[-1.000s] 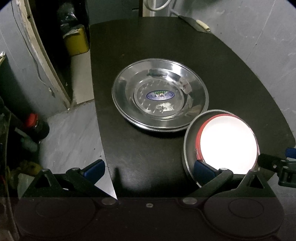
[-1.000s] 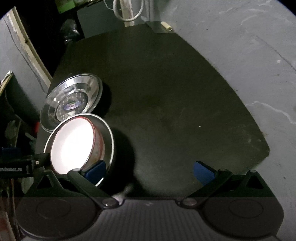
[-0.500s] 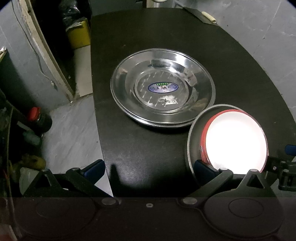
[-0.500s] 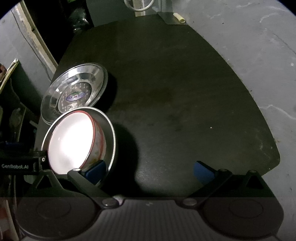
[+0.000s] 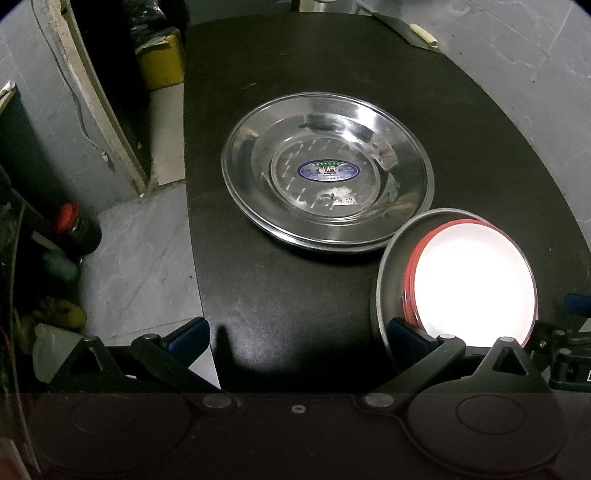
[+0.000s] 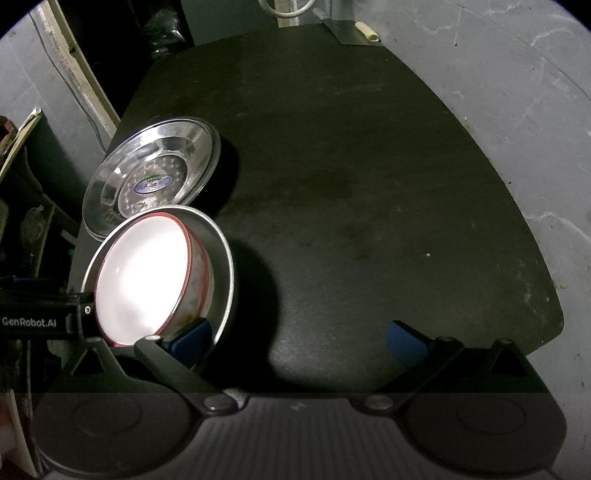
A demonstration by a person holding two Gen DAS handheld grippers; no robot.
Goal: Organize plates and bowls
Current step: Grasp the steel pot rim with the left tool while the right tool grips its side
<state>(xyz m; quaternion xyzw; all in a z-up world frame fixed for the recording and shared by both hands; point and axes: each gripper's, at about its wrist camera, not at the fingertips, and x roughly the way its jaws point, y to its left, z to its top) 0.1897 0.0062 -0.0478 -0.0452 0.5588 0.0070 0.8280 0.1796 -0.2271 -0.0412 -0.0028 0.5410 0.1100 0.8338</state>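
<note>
A stack of steel plates (image 5: 327, 173) with a blue oval sticker lies on the black table (image 5: 280, 288). Just right of it, towards me, stands a steel bowl (image 5: 389, 266) holding a white bowl with a red rim (image 5: 472, 280). My left gripper (image 5: 297, 336) is open, its right finger at the steel bowl's near rim. In the right wrist view the plates (image 6: 151, 177) and the nested bowls (image 6: 147, 280) sit at the left. My right gripper (image 6: 299, 338) is open, its left finger against the steel bowl's near side.
The table's left edge drops to a grey floor, where a red-capped bottle (image 5: 75, 229) and a yellow box (image 5: 162, 68) stand. A cleaver (image 6: 354, 31) lies at the table's far end. The table's right half (image 6: 369, 184) is bare. Grey wall lies to the right.
Both cameras have come closer to the dishes, so plates and bowls look larger. The jaws of both grippers stay wide. The dishes keep their places on the table.
</note>
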